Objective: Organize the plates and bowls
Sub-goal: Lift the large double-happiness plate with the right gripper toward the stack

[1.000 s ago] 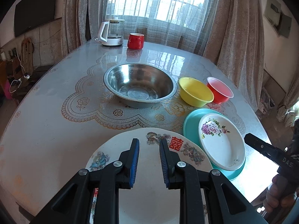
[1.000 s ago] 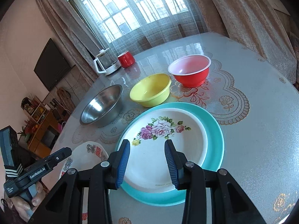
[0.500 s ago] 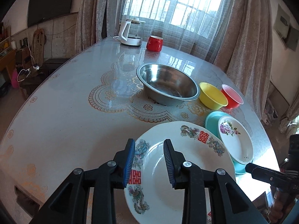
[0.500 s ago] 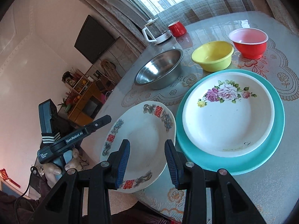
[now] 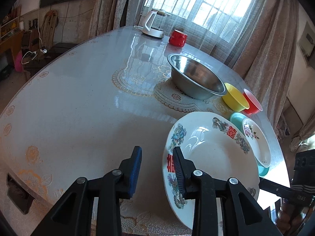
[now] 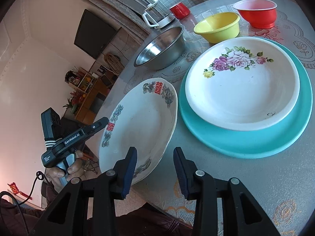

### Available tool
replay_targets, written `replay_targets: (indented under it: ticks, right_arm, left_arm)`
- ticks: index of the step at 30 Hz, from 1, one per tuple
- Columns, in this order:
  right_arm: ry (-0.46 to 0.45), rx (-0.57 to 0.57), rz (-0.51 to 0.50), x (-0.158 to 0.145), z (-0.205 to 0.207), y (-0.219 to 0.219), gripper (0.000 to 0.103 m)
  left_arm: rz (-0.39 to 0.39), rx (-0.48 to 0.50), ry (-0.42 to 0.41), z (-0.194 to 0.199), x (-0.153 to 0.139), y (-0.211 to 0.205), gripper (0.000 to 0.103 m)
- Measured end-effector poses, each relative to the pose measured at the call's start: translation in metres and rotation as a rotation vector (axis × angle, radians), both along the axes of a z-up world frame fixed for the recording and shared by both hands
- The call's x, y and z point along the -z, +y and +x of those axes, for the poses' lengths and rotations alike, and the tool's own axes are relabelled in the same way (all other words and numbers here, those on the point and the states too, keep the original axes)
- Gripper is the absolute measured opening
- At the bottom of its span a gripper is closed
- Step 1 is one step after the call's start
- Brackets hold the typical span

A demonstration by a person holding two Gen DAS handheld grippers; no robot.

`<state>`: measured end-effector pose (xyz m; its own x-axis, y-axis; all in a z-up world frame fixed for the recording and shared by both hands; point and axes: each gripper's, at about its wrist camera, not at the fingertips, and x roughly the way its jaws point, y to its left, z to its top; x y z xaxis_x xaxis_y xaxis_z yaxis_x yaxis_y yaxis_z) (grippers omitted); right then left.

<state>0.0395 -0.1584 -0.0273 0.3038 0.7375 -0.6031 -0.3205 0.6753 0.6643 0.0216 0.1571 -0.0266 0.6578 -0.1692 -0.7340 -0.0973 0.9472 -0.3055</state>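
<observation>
Left wrist: glossy lace-patterned table (image 5: pixel 82 106) beneath curtained window (image 5: pixel 198 4).

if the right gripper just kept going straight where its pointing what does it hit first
Most likely the near rim of the dragon plate: the right gripper has open, empty jaws, and that edge sits just ahead of its left finger. Slightly further right it would meet bare table instead; depth is unclear.

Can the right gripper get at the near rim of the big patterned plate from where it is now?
Probably yes. The right gripper is open right at the patterned plate, its near rim bare. The flowered plate sits clear, off to the side.
</observation>
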Motion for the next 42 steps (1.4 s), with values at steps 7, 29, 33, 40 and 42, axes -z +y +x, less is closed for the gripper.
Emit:
replay_targets:
  ticks: [7, 29, 33, 40, 42]
  right_arm:
    - [-0.008, 0.001, -0.064, 0.010, 0.005, 0.018, 0.024]
    - [0.016, -0.022, 0.056, 0.027, 0.009, 0.017, 0.018]
    - [0.015, -0.013, 0.042, 0.026, 0.010, 0.020, 0.018]
    - [-0.029, -0.023, -0.050, 0.018, 0.007, 0.032, 0.018]
    - [-0.050, -0.033, -0.092, 0.014, 0.006, 0.037, 0.018]
  left_arm:
    - [-0.065, 0.016, -0.025, -0.002, 0.008, 0.009, 0.033]
    - [-0.036, 0.151, -0.034, 0.020, 0.023, -0.017, 0.040]
    - [-0.001, 0.163, -0.028, 0.019, 0.023, -0.020, 0.033]
    - [0.005, 0.154, -0.025, 0.010, 0.023, -0.020, 0.029]
    - [0.003, 0.145, -0.022, 0.006, 0.023, -0.019, 0.029]
